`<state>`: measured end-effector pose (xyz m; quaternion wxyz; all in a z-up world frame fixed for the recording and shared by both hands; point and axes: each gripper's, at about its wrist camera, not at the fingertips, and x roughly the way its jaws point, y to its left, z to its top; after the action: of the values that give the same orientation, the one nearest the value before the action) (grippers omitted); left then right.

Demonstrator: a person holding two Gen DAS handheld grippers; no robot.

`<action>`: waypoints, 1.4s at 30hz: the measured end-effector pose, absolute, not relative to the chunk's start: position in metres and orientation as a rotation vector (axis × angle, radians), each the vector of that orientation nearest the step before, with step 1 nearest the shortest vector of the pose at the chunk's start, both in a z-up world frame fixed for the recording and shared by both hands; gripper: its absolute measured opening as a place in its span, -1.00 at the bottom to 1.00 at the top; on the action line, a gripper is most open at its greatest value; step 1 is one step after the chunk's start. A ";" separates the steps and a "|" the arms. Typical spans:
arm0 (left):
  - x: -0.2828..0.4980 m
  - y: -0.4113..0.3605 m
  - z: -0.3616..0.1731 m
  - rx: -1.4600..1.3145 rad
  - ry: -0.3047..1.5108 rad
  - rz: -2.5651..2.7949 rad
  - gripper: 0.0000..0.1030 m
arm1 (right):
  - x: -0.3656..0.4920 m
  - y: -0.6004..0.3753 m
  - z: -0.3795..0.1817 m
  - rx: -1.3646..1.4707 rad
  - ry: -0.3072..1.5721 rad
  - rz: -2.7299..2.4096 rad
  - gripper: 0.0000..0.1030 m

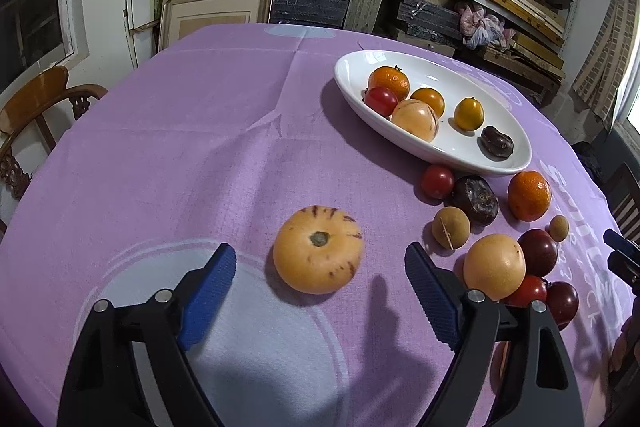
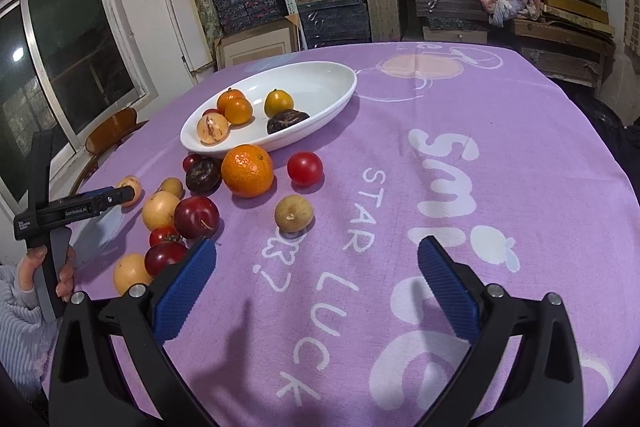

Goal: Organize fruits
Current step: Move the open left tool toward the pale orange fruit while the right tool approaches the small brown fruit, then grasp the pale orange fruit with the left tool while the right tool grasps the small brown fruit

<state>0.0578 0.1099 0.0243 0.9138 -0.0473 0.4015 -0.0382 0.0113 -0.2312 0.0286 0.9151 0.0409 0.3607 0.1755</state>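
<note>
The step in hand looks like the pick-up of the striped yellow melon-like fruit [image 1: 318, 249], which lies alone on the purple tablecloth [image 1: 192, 155], stem scar up, just ahead of the left gripper [image 1: 320, 281] and centred on the gap between its blue pads. The jaws stand released and wide; neither pad touches the fruit, and the tips reach only about level with its near edge. The next move, as I judge it, calls for pushing the claw forward until the pads flank the fruit's widest part, then closing gently — it is round and smooth and could roll or squirt out — and carrying it up and to the right to the white oval dish [image 1: 516, 163], which already holds several fruits.

To the right of that claw lies the loose cluster of fruit not yet sorted, among it an orange mandarin [image 1: 529, 195] just short of the dish.

The right gripper [image 2: 316, 273] is also released, its jaws wide over bare cloth with nothing between them; a small beige fruit [image 2: 294, 213] sits just beyond its tips.

Readable writing: the cloth carries white letters — "STAR" and "LUCK", with a larger word beginning "Sm". The left tool's arm, seen from the right camera, bears a small label that seems to read "GenRobot.AI".
</note>
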 end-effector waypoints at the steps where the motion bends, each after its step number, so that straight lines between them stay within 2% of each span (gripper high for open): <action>1: 0.058 0.110 0.024 -0.099 0.829 -0.078 0.70 | 0.014 -0.226 0.028 0.059 0.748 0.363 0.92; 8: 0.058 0.112 0.024 -0.108 0.832 -0.067 0.87 | 0.044 -0.186 0.023 -0.111 0.786 0.381 0.87; 9: 0.059 0.112 0.023 -0.110 0.834 -0.068 0.87 | 0.047 -0.184 0.022 -0.113 0.795 0.390 0.67; 10: 0.059 0.112 0.023 -0.111 0.837 -0.068 0.87 | 0.051 -0.183 0.019 -0.105 0.810 0.402 0.37; 11: 0.059 0.112 0.023 -0.112 0.840 -0.070 0.87 | 0.055 -0.184 0.016 -0.092 0.832 0.414 0.28; 12: 0.060 0.112 0.022 -0.113 0.842 -0.072 0.87 | 0.059 -0.184 0.014 -0.076 0.847 0.423 0.20; 18: 0.062 0.111 0.020 -0.106 0.857 -0.072 0.88 | 0.065 -0.196 0.012 -0.006 0.864 0.425 0.14; 19: 0.062 0.111 0.020 -0.104 0.858 -0.070 0.88 | 0.066 -0.195 0.012 -0.010 0.869 0.425 0.08; 22: 0.063 0.112 0.020 -0.102 0.862 -0.065 0.88 | 0.069 -0.191 0.010 -0.032 0.885 0.423 -0.27; 24: 0.062 0.111 0.019 -0.101 0.862 -0.063 0.88 | 0.069 -0.190 0.008 -0.042 0.892 0.417 -0.41; 32: 0.059 0.110 0.021 -0.093 0.852 -0.068 0.88 | 0.067 -0.188 0.008 -0.064 0.884 0.414 -0.45; 39: 0.044 0.097 0.034 -0.035 0.760 -0.105 0.88 | 0.064 -0.194 0.009 -0.026 0.879 0.409 -0.45; 40: 0.045 0.094 0.034 -0.024 0.760 -0.107 0.84 | 0.065 -0.194 0.009 -0.025 0.880 0.409 -0.45; 42: 0.048 0.092 0.032 -0.019 0.777 -0.118 0.58 | 0.064 -0.194 0.009 -0.022 0.879 0.408 -0.45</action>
<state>0.0481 0.0919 0.0325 0.9237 -0.0093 0.3786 -0.0577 0.0644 -0.1939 0.0087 0.8848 -0.0104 0.4226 0.1960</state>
